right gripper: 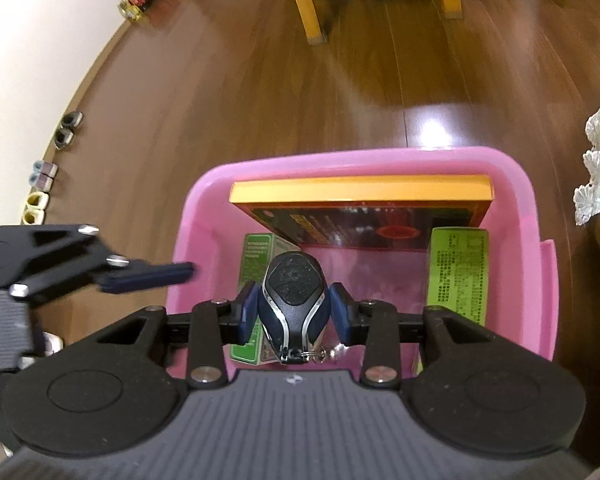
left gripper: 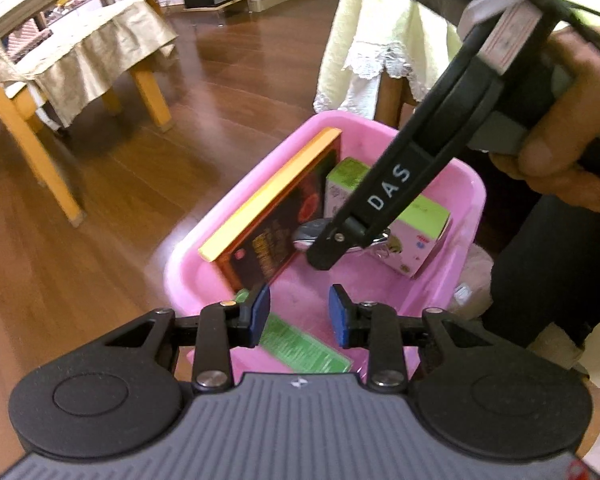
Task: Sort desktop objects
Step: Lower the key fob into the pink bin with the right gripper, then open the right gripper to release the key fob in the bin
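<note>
Right gripper is clamping the key fob over the pink bin, boxes already inside; left gripper is hovering agape, empty.

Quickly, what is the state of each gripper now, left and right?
Left gripper: open, holding nothing, above the pink bin.
Right gripper: shut on the key fob, over the same bin.

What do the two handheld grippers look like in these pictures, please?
Both match: a grey ribbed body, two round black discs at the sides, black linkage arms with silver bolts, and blue pads on the jaws. The left gripper and right gripper each carry a small white logo. Seen from the left wrist, the right one has white letters "DAS" and a white label with red print.
</note>
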{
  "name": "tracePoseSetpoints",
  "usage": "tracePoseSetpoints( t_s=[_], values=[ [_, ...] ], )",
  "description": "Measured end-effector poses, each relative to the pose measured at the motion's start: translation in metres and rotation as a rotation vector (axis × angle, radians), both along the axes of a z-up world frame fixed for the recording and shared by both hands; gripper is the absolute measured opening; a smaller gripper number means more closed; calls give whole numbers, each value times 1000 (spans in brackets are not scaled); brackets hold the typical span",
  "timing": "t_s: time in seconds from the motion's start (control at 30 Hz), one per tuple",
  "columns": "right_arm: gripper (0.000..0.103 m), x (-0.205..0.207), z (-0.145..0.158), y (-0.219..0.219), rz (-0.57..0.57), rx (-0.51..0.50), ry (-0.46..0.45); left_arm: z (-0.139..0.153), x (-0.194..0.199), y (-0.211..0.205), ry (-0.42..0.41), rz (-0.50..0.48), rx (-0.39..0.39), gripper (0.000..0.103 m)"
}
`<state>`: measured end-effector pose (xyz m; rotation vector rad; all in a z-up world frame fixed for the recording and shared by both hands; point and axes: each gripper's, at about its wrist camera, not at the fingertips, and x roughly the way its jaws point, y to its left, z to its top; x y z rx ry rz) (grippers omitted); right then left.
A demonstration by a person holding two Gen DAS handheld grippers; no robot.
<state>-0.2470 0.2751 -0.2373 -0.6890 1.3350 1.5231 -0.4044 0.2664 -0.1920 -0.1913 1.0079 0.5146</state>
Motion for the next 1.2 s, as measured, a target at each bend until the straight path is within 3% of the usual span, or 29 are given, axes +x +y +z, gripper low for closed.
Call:
tracePoseSetpoints(
  t_s=[0.3, 0.77, 1.2],
  values=[
    [34, -7, -39, 15, 7, -96, -27, -14, 3, 37, 18, 38, 8, 39],
    [34, -17, -68, 27, 19, -151, -38, -24, 20, 53, 97, 26, 29, 39],
    [35, -14, -85, 30, -17, -219, 12, -12, 14, 28, 96, 13, 37, 39]
  ],
)
